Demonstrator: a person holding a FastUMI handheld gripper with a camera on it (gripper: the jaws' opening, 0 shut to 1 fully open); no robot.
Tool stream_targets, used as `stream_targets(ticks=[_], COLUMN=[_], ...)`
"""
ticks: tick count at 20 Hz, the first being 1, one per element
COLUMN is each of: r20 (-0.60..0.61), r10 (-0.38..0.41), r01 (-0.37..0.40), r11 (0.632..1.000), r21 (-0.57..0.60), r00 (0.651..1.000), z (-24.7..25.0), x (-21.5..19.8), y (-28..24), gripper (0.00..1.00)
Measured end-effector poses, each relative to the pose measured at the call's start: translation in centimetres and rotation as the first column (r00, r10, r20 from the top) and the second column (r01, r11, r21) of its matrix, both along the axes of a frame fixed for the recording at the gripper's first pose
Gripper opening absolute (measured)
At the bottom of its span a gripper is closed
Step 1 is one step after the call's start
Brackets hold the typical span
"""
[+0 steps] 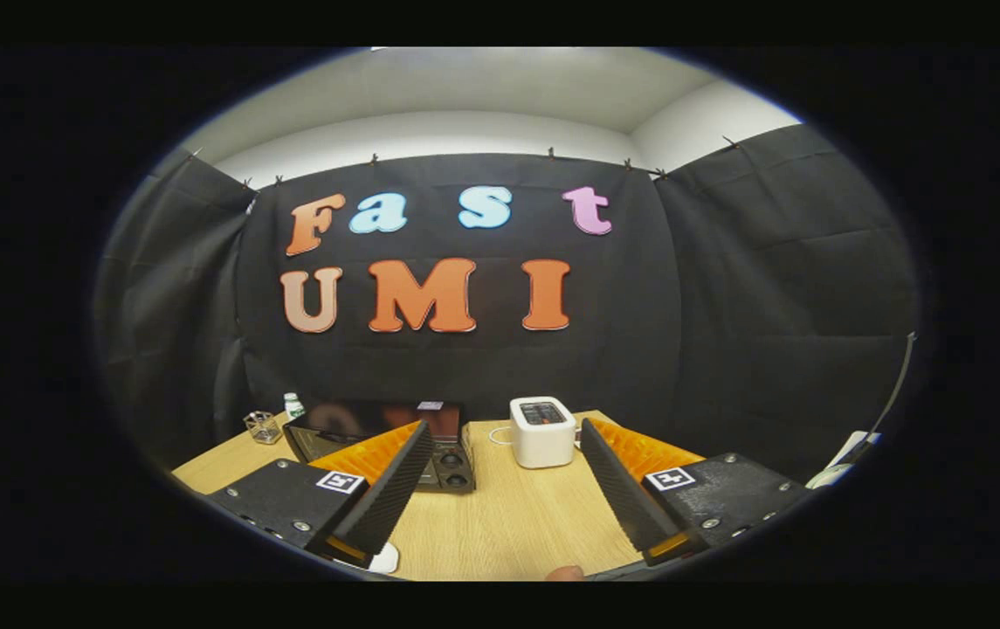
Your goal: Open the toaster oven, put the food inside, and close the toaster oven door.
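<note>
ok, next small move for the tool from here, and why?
Probably carry the tool forward and toward the toaster oven, lining up on its door. Its fingers stand wide apart with nothing between them, only bare wooden table just ahead. The oven sits beyond the left finger with its door apparently shut, so opening it likely comes first. The white box-shaped appliance beside it is not the target.

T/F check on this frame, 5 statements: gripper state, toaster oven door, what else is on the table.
1. The gripper is open, holding nothing. True.
2. The toaster oven stands beyond the fingers, door shut. True.
3. The white toaster sits on top of the toaster oven. False: it stands on the wooden table, beside the oven.
4. A fingertip touches the oven door. False: both are short of it.
5. A small bottle and clear glass container stand by the oven. True.
</note>
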State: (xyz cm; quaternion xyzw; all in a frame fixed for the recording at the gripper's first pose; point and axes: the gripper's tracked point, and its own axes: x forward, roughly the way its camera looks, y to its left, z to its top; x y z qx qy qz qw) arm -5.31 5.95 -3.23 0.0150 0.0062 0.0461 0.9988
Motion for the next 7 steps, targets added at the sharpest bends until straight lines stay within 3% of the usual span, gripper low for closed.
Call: stream_targets(ticks=[7], r20=[0.000], r10=[0.002], r01=[-0.002], r11=[1.000], r21=[-0.009], r00=[1.000], z=[-0.12], x=[0.08], y=[0.18], gripper=[1.00])
